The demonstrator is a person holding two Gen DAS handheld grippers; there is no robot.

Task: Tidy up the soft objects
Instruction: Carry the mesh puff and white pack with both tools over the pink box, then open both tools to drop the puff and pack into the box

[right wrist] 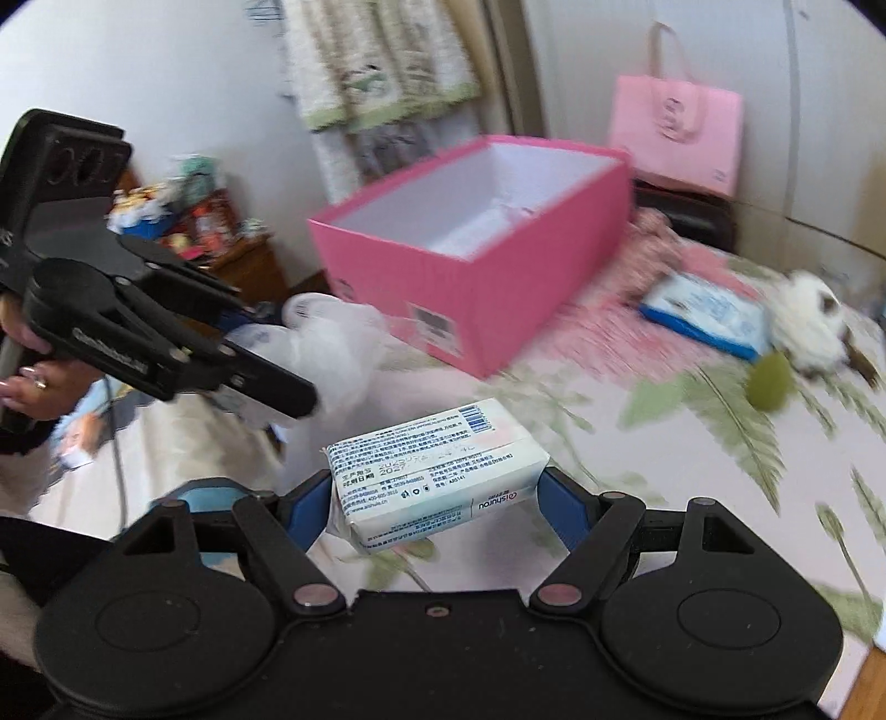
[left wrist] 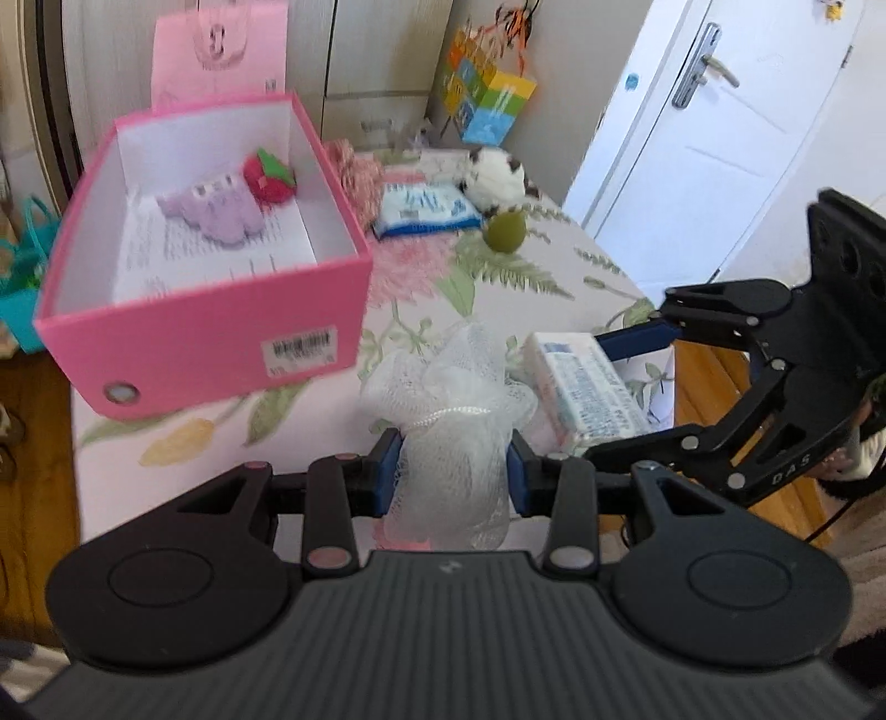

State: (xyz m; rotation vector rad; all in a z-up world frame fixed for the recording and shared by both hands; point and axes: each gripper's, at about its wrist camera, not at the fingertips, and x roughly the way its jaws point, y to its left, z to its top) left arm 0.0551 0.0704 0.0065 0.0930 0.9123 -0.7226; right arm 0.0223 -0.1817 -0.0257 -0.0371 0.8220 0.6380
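My left gripper (left wrist: 454, 462) is shut on a white mesh bath pouf (left wrist: 448, 399), held near the table's front edge; the pouf also shows in the right wrist view (right wrist: 338, 343). My right gripper (right wrist: 434, 487) is shut on a white tissue pack (right wrist: 437, 471), just right of the pouf; the pack also shows in the left wrist view (left wrist: 581, 387). An open pink box (left wrist: 210, 332) stands at the left and holds a purple plush (left wrist: 221, 213) and a red strawberry plush (left wrist: 268, 177). It shows in the right wrist view too (right wrist: 476, 288).
On the floral tablecloth (left wrist: 421, 266) behind lie a blue-white wipes pack (left wrist: 423, 207), a green ball (left wrist: 504, 230), a white-and-brown plush (left wrist: 495, 174) and a pink knitted item (left wrist: 360, 177). A pink bag (left wrist: 221, 50) stands behind the box. A white door (left wrist: 720, 138) is at right.
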